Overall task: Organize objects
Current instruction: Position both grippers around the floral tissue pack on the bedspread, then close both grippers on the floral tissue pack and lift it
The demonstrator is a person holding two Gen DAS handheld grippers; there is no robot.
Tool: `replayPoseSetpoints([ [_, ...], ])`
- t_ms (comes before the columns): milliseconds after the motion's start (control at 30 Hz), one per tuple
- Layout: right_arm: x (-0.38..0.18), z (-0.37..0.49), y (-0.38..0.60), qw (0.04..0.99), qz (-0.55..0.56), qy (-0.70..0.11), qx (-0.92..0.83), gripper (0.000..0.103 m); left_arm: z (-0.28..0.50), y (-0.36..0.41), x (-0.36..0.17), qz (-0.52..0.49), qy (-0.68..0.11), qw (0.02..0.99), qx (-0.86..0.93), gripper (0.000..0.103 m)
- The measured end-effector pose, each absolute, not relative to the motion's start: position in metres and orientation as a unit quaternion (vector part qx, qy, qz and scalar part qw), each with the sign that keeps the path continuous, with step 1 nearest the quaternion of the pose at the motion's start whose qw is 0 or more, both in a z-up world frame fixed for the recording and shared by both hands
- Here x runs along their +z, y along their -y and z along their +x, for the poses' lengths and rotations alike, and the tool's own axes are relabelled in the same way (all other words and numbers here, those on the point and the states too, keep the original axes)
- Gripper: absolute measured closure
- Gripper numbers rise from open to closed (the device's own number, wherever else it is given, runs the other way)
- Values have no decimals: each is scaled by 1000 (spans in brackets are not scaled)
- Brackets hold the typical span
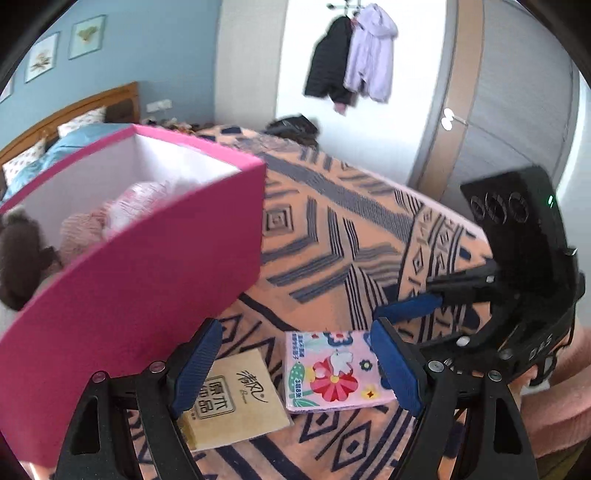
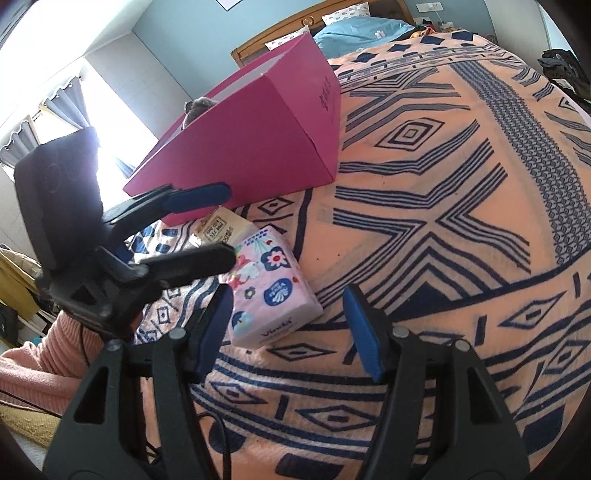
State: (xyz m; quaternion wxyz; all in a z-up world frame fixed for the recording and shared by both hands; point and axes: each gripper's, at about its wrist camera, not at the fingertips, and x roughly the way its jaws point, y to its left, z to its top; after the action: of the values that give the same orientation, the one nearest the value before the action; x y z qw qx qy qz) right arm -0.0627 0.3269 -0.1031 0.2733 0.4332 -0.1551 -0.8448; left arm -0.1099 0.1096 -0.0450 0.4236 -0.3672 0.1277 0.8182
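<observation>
Bed blanket (image 2: 424,177): pink box (image 1: 122,280) w/ plush toys (image 1: 92,221) inside.

**Tissue packs wait beside pink box on patterned bed**

A pink box (image 2: 255,125) stands open on an orange blanket (image 2: 443,221) with dark blue geometric lines, something grey and fuzzy (image 2: 197,107) poking above its rim. Just in front of it lie a tan tissue pack (image 2: 218,227) and a pink floral tissue pack (image 2: 271,288), side by side. The right gripper (image 2: 288,328), jaws spread, hangs just beside the floral pack. The left gripper (image 2: 227,225), also spread, reaches in from the left over the tan pack, near the box. A wooden headboard (image 2: 280,29) and blue bedding (image 2: 354,29) sit behind.
</observation>
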Motion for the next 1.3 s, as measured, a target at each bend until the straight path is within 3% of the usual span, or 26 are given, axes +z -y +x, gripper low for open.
replayPoseSetpoints([
  [367, -103, -62, -330, 276, 430, 156, -845, 39, -99, -76, -72, -430, -155, 397, 796, 19],
  [600, -99, -58, -326, 276, 422, 152, -850, 39, -92, -57, -51, -408, -66, 413, 812, 20],
  [700, -95, -54, -326, 277, 420, 152, -851, 40, -91, -70, -42, -390, -75, 422, 815, 20],
  [1067, -105, -47, -323, 288, 435, 175, -835, 60, -101, -89, -64, -426, -77, 434, 790, 55],
  [1300, -106, -59, -323, 280, 436, 172, -838, 64, -88, -86, -63, -428, -72, 441, 786, 58],
])
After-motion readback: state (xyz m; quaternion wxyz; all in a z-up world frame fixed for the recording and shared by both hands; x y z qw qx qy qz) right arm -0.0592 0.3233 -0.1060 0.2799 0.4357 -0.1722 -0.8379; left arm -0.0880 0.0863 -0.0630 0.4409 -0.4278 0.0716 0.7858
